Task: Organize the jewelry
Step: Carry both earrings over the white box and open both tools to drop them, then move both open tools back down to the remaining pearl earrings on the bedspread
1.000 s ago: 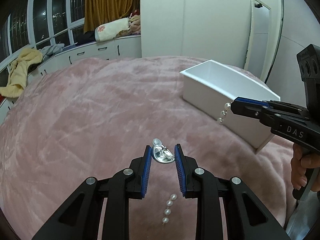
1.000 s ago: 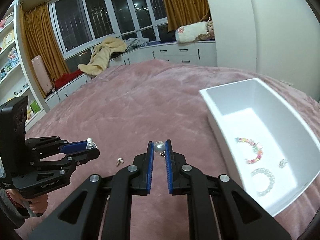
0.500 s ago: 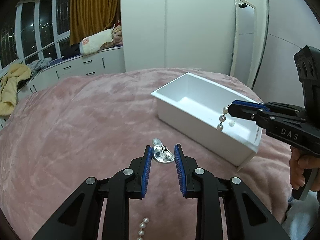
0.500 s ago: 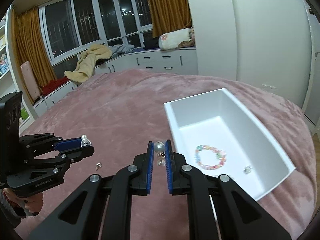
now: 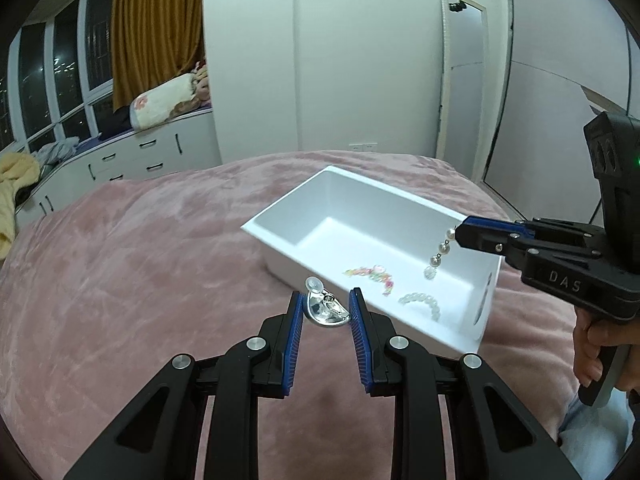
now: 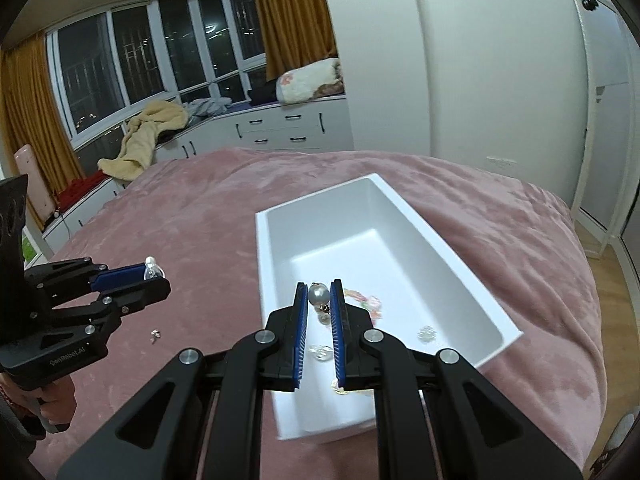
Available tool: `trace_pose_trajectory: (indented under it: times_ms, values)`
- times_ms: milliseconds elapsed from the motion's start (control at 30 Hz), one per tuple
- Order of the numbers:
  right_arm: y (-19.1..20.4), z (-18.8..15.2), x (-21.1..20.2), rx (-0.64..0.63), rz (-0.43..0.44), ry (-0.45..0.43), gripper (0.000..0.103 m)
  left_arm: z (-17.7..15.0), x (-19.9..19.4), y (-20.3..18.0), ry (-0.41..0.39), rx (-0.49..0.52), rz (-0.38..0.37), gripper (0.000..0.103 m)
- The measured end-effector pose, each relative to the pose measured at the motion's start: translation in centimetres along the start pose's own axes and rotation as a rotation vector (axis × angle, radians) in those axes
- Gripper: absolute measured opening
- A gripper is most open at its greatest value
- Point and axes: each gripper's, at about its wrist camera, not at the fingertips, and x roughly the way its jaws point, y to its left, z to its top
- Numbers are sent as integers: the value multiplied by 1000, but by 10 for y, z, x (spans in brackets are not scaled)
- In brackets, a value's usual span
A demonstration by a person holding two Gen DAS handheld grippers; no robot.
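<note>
**Both Pieces Carried to the Tray**

Both hand-held grippers had swung toward the tray [image 5: 460, 216] since a second before. Right hand-held gripper [image 6: 319, 295] pinched a pearl earring [image 5: 439, 251] over it for dropping; left hand-held gripper [image 5: 326, 306] clamped a silver brooch [image 5: 325, 309] at its rim.

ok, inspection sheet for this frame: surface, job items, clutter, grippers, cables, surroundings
Surface: pink plush bedspread, rumpled.
Job's things: white tray on the bedspread; inside lie a multicolour bead bracelet and a clear bead bracelet. A pearl drop strand hangs over the tray. A silver ornament is carried short of the tray.
Clutter: a small loose metal piece on the bedspread, left of the tray.
Grippers: right gripper shut on the pearl strand's top bead; left gripper shut on the silver ornament.
Cables: nothing seen.
Surroundings: white drawer bench under dark windows, yellow blanket, ochre curtains, mirror.
</note>
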Motion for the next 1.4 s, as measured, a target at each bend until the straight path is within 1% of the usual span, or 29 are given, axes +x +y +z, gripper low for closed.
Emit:
trace_pose_trajectory:
  times_ms: [267, 467, 667, 800, 967, 1033, 1067, 1133, 1200, 1267, 1367, 1400]
  values:
    - [-32, -6, 5, 36, -35, 6, 12, 12, 28, -26, 17, 28, -32, 28]
    - [-51, -15, 17, 63, -34, 20, 12, 20, 52, -44, 35, 50, -46, 28]
    - [-66, -20, 33, 99, 2, 39, 12, 22, 78, -59, 69, 58, -56, 28]
    - [-80, -18, 43, 146, 34, 60, 12, 22, 97, -63, 110, 36, -75, 28]
    - [-80, -21, 50, 139, 40, 89, 12, 22, 114, -63, 142, 19, -77, 28]
    - [-80, -22, 50, 141, 40, 87, 13, 21, 117, -64, 149, 18, -71, 29]
    - [-81, -22, 50, 147, 39, 86, 13, 20, 118, -64, 153, 17, -72, 30]
    - [-82, -21, 50, 157, 49, 89, 15, 20, 116, -63, 145, 14, -49, 49]
    - [-84, -20, 49, 170, 51, 86, 20, 21, 114, -62, 136, 8, -42, 49]
    - [-84, -18, 45, 181, 58, 75, 31, 22, 111, -59, 136, -3, -51, 50]
    - [-80, -14, 35, 184, 48, 42, 68, 25, 100, -54, 115, -15, -51, 59]
    - [-80, -13, 33, 185, 44, 31, 73, 25, 96, -52, 110, -20, -52, 64]
